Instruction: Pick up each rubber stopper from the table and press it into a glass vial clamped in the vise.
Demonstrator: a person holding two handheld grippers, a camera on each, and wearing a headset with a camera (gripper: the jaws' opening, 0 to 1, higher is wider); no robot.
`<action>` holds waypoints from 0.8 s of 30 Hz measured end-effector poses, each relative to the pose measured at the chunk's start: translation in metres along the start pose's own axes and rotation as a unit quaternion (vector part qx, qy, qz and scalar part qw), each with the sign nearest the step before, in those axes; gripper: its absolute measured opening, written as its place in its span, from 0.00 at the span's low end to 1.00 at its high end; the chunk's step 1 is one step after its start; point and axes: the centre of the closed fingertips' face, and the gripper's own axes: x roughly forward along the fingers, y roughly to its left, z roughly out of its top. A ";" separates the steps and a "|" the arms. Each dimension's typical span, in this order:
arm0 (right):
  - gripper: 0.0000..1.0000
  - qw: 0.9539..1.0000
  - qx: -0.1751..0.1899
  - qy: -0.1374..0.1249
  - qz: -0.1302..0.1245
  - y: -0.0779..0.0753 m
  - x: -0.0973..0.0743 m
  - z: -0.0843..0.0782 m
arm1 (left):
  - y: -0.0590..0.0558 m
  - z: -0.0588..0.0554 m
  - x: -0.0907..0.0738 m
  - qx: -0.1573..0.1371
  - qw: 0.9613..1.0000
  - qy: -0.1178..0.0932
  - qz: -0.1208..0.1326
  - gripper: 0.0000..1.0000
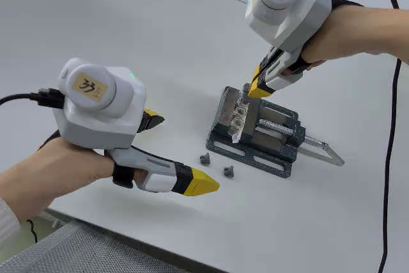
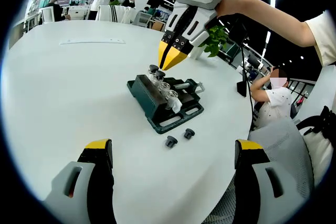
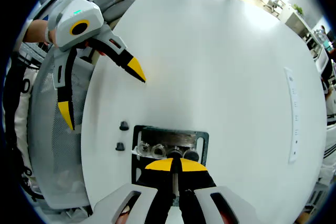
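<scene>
Right gripper [image 1: 250,93] pinched over vise [image 1: 275,158] — left gripper [image 1: 186,153] spread

head: high, downward | left gripper view: low, vise [image 2: 143,94] far | right gripper view: close above vise

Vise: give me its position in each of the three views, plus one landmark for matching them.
Head view: vise right of centre, under the tip of the right tool.
Left gripper view: vise near the centre, slightly above the middle.
Right gripper view: vise low centre, just beyond the right tool.
Landmark: two loose stoppers lying beside the vise.
</scene>
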 end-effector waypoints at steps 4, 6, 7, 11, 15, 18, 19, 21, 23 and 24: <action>0.00 1.000 0.002 -0.004 0.004 0.001 0.004 0.002 | 0.000 0.001 0.000 0.001 1.000 0.000 -0.001 0.97; 0.00 1.000 0.003 -0.008 0.005 0.002 0.006 0.003 | -0.001 0.001 0.000 0.000 1.000 0.001 -0.001 0.97; 0.00 1.000 0.006 -0.009 0.006 0.001 0.007 0.003 | -0.001 0.001 0.000 0.000 1.000 0.002 0.000 0.97; 0.00 1.000 0.008 -0.007 0.008 0.000 0.007 0.002 | 0.000 0.000 0.000 -0.001 1.000 0.002 0.000 0.96; 0.00 1.000 0.008 -0.007 0.008 -0.001 0.008 0.002 | -0.001 0.000 0.001 -0.001 1.000 0.002 -0.001 0.96; 0.00 1.000 -0.004 0.006 0.006 0.002 0.008 -0.002 | -0.002 0.000 0.002 0.000 1.000 0.002 -0.003 0.96; 0.00 1.000 -0.007 0.005 0.002 0.002 0.009 -0.002 | -0.002 0.000 0.002 0.000 1.000 0.002 -0.003 0.96; 0.00 1.000 0.006 -0.007 -0.005 -0.002 0.008 0.000 | -0.002 0.000 0.003 0.000 1.000 0.002 -0.004 0.96; 0.00 1.000 -0.002 -0.008 -0.002 0.002 0.007 -0.001 | -0.003 -0.001 0.003 0.001 1.000 0.003 -0.004 0.96; 0.00 1.000 -0.002 -0.007 -0.003 0.001 0.008 0.000 | -0.003 -0.001 0.003 0.001 1.000 0.005 -0.005 0.96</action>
